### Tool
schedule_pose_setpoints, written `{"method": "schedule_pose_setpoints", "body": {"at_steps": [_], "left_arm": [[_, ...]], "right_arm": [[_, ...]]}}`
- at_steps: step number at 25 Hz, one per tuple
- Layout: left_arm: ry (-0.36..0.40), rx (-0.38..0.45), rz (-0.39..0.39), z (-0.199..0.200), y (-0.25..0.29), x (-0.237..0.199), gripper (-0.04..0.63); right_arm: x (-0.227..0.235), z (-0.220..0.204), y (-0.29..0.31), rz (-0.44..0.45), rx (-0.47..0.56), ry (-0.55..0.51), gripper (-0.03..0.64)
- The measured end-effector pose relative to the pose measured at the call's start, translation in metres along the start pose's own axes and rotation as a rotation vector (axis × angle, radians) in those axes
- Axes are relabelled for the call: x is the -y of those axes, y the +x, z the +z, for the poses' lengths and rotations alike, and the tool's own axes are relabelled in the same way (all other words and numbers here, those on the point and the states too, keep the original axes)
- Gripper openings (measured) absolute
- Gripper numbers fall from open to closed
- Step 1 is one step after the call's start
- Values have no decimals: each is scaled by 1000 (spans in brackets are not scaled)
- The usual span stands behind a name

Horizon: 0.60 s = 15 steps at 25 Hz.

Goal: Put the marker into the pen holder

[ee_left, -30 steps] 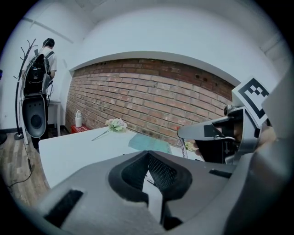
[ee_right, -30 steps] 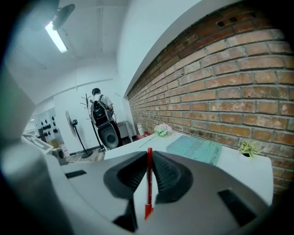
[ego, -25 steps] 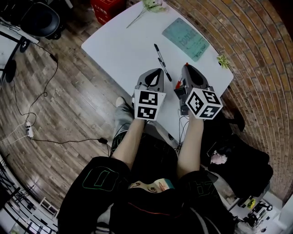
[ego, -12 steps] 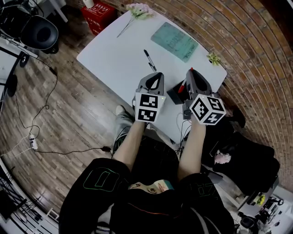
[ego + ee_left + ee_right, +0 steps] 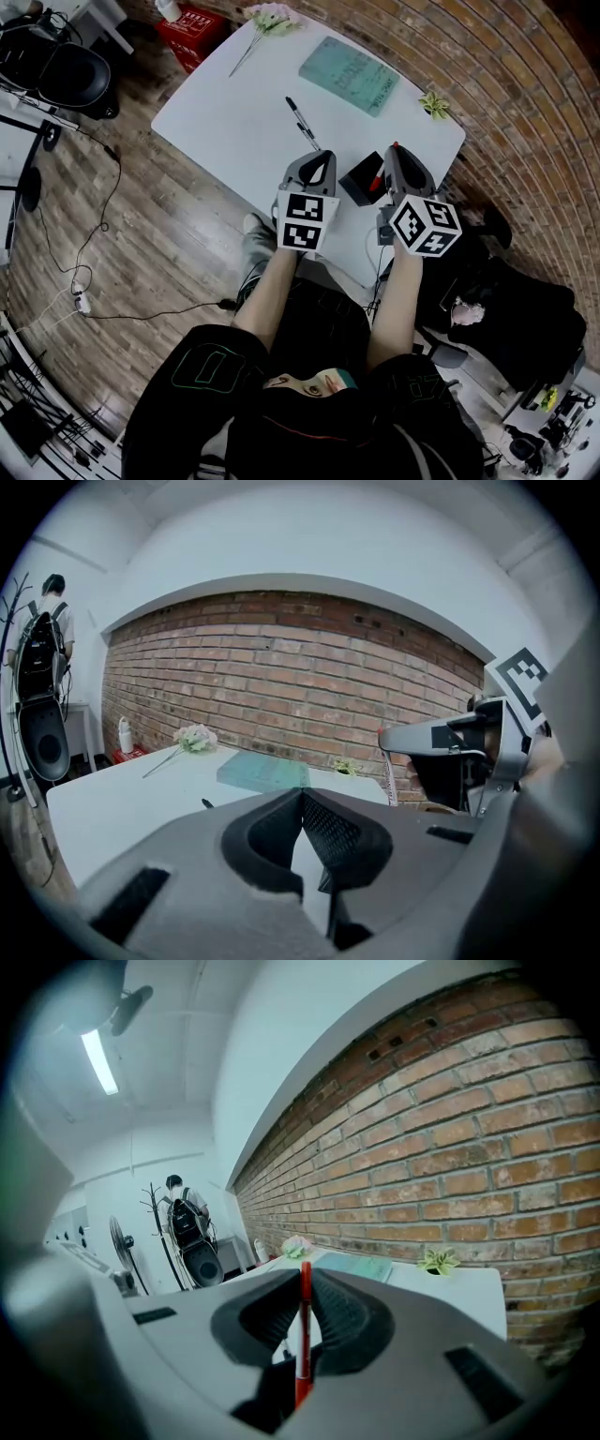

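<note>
One marker [image 5: 304,1330], red, is clamped in the right gripper [image 5: 393,157] right at the holder [image 5: 357,188] by the tabletop's [image 5: 234,103] near edge, so lowering and release seem left; the left gripper [image 5: 317,161] is closed on nothing.

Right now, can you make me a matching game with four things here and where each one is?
Things:
1. thin red marker
2. slim black pen
3. flat teal rectangular book
4. black square pen holder

Places:
A. lying flat at the far side of the white table
B. pinched between the fingers of the right gripper
C. lying loose ahead of the left gripper
D. standing between both grippers

Pairs: 1-B, 2-C, 3-A, 4-D
</note>
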<state>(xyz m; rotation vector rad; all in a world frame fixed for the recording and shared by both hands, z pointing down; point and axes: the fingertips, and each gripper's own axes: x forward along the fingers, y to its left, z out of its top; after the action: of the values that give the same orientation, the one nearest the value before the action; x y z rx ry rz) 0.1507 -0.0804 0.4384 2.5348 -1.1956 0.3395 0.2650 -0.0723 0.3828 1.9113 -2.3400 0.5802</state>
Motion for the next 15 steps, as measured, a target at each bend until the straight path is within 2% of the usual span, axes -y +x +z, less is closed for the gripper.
{"method": "schedule_pose_setpoints", "body": {"at_steps": [15], "left_arm": [[-23, -95, -15, -45, 1, 11, 8]], "right_arm": [[17, -58, -7, -44, -123, 19, 44]]}}
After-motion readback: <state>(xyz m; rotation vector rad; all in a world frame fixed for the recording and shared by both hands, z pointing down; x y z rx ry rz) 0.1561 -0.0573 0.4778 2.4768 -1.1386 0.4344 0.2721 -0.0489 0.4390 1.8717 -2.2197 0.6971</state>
